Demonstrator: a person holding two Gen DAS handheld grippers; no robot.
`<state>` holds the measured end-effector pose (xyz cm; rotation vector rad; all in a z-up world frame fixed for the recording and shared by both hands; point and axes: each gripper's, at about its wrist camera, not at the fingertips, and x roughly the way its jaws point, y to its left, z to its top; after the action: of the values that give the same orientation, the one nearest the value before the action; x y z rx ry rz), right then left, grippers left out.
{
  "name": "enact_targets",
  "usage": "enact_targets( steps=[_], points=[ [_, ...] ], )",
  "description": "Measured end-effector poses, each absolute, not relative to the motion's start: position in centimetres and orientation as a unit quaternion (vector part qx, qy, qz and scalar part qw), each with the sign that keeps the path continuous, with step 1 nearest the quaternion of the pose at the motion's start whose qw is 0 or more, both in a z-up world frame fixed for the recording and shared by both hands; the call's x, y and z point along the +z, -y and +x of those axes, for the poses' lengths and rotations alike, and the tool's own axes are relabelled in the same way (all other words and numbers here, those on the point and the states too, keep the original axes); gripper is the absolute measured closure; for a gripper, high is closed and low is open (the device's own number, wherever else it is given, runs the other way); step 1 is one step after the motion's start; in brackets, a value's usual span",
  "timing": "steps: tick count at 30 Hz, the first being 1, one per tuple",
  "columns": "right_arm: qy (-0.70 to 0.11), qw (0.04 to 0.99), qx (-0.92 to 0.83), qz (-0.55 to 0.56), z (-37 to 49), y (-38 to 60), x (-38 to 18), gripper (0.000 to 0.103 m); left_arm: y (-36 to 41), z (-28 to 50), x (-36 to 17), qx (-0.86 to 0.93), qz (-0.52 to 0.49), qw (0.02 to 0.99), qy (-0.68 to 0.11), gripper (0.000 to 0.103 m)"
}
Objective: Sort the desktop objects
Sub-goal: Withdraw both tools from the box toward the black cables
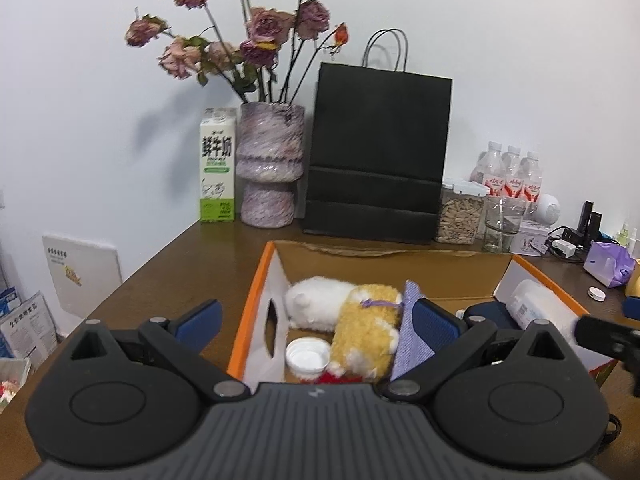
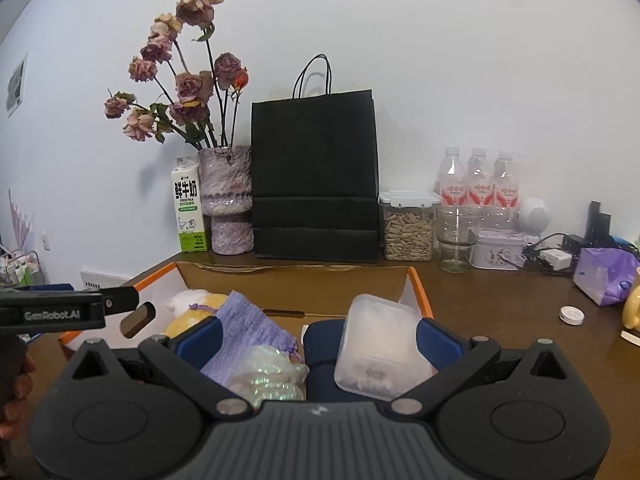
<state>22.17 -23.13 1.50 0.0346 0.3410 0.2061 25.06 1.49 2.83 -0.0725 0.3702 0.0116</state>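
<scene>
An open cardboard box (image 1: 256, 280) with orange rims sits on the brown desk. It holds a white and yellow plush toy (image 1: 352, 320), a white-lidded jar (image 1: 307, 354), a purple cloth pouch (image 2: 244, 328), a shiny plastic bundle (image 2: 268, 376), a dark blue item (image 2: 320, 344) and a clear plastic container (image 2: 378, 352). My left gripper (image 1: 316, 320) is open above the plush and the jar. My right gripper (image 2: 318, 344) is open above the pouch, the bundle and the container. Neither holds anything.
Along the wall stand a milk carton (image 1: 217, 164), a vase of dried roses (image 1: 270, 164), a black paper bag (image 1: 378, 156), a seed jar (image 2: 408, 228), a glass (image 2: 456, 240), water bottles (image 2: 478, 184) and a tin (image 2: 498, 250). A purple bag (image 2: 604, 276) and a white disc (image 2: 571, 314) lie at the right.
</scene>
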Motion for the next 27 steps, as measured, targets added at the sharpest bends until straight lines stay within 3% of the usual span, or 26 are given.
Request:
enact_targets(
  steps=[11, 27],
  points=[
    [-0.212, 0.972, 0.097, 0.001, 17.4, 24.7, -0.1, 0.000, -4.5, 20.6, 2.5, 0.022, -0.027, 0.982, -0.186, 0.000],
    [-0.285, 0.957, 0.051, -0.020, 16.0, 26.8, -3.0, 0.000, -6.7, 18.3, -0.8, 0.017, 0.004, 0.965, -0.262, 0.000]
  ],
)
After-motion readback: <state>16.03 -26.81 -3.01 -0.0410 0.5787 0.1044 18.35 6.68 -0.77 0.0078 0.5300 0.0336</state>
